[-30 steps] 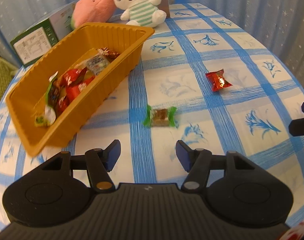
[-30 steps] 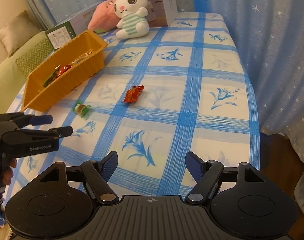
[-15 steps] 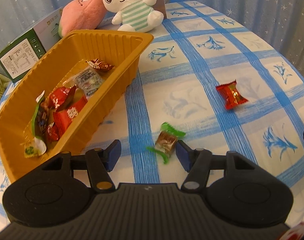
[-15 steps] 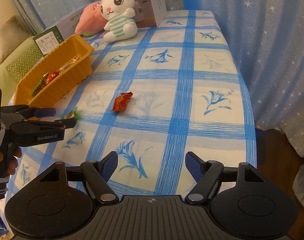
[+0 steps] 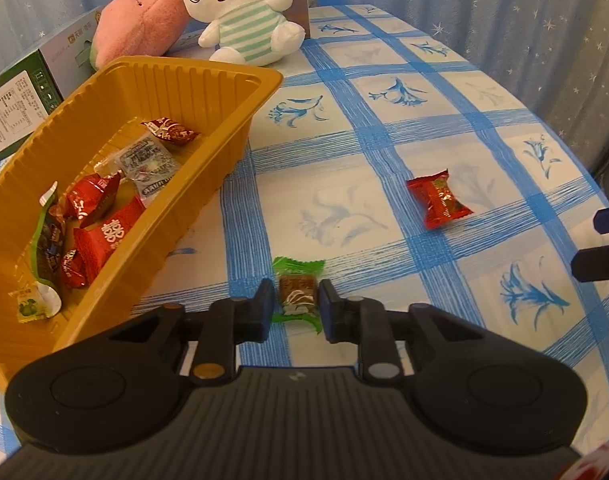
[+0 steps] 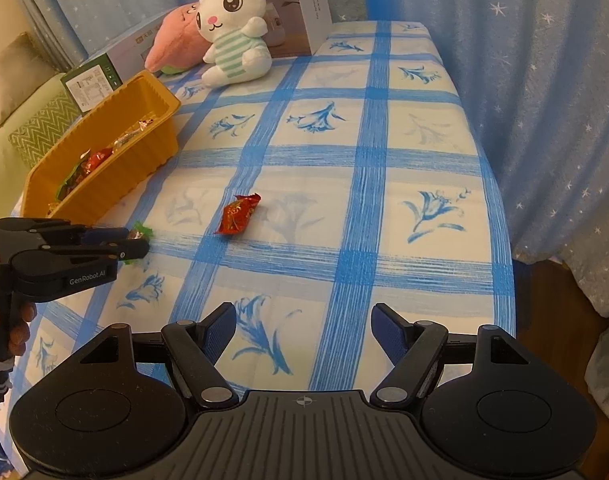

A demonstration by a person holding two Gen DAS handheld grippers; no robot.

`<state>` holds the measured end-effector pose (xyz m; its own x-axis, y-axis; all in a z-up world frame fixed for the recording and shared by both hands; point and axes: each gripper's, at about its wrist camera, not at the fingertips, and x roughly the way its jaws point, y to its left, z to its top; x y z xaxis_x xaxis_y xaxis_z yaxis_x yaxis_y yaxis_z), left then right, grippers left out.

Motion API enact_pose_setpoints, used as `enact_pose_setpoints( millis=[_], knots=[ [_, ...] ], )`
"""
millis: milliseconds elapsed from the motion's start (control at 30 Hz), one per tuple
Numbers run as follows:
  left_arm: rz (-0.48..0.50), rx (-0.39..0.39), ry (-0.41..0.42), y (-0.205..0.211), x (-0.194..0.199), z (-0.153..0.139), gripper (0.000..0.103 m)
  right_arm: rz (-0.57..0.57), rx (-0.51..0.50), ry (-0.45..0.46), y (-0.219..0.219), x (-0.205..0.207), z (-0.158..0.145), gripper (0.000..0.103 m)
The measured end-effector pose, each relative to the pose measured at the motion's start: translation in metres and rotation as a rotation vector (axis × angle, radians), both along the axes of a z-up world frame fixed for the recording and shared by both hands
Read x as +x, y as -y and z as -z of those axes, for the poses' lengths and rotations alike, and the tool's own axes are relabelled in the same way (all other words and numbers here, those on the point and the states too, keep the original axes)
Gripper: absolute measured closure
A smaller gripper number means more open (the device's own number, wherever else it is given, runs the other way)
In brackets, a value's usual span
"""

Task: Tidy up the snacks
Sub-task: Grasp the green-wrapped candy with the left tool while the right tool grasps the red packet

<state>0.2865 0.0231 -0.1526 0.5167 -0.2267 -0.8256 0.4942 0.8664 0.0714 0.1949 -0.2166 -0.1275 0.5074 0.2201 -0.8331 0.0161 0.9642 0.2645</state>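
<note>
- We hold the left gripper (image 5: 295, 300) low over the tablecloth (image 5: 484, 152), its jaws drawn in narrow against both sides of the green-wrapped candy (image 5: 297, 292). The candy sits between the pads, with its twisted green ends sticking out front and back.
- We judge the step in hand to be the pick-up of this candy. The pads look to be touching the wrapper, but whether it has left the cloth cannot be told.
- We hold the right gripper (image 6: 303, 330) above the near part of the table with its jaws spread wide and nothing between them.
- The next move calls for a straight lift, then a carry to the left over the rim of the orange tray (image 5: 192, 70), and a release only once the candy is past the wall (the wrapper is slick and may slip).
- Loose on the cloth we count two snacks: the green candy and one red-wrapped candy (image 5: 438, 200), further out and to the right, well apart from the tray.
- In the tray we count about seven wrapped snacks (some overlap, so the count is not certain).
- At the far end sit two plush toys, a white bunny (image 5: 240, 8) and a pink one (image 5: 140, 28), with boxes behind them.
</note>
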Motion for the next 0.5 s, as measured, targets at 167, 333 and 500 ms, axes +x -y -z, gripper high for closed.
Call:
enact_pose_setpoints(
  millis=[167, 333, 500],
  knots=[
    [-0.012, -0.020, -0.010, -0.001, 0.001, 0.000, 0.085, -0.013, -0.003, 0.011, -0.003, 0.003, 0.001, 0.029],
    [-0.053, -0.031, -0.005, -0.007, -0.004, -0.004, 0.085, -0.033, 0.006, 0.042, -0.006, 0.011, 0.000, 0.029],
    [-0.126, -0.043, 0.000, -0.022, -0.015, -0.011, 0.085, -0.079, 0.001, 0.086, -0.018, 0.026, -0.001, 0.029]
  ],
)
